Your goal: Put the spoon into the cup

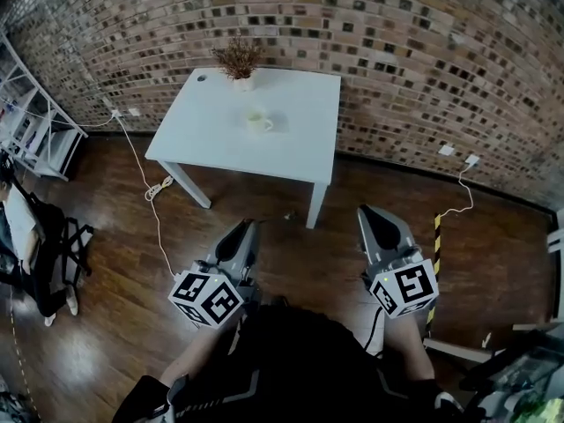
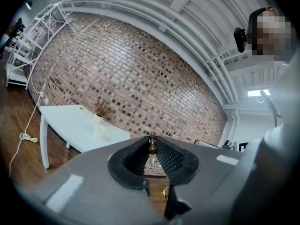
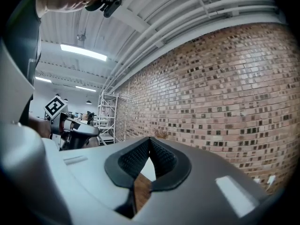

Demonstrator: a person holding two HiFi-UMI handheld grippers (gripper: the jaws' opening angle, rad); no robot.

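Left hand-held gripper [image 1: 247,227] clamps the spoon [image 2: 152,145], right hand-held gripper [image 3: 150,142] closed empty; cup [image 1: 258,122] on far counter [image 1: 300,144] awaits it.

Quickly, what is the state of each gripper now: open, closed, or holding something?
Left gripper: closed on the spoon, held by its brown handle end.
Right gripper: closed, with nothing between its jaws.
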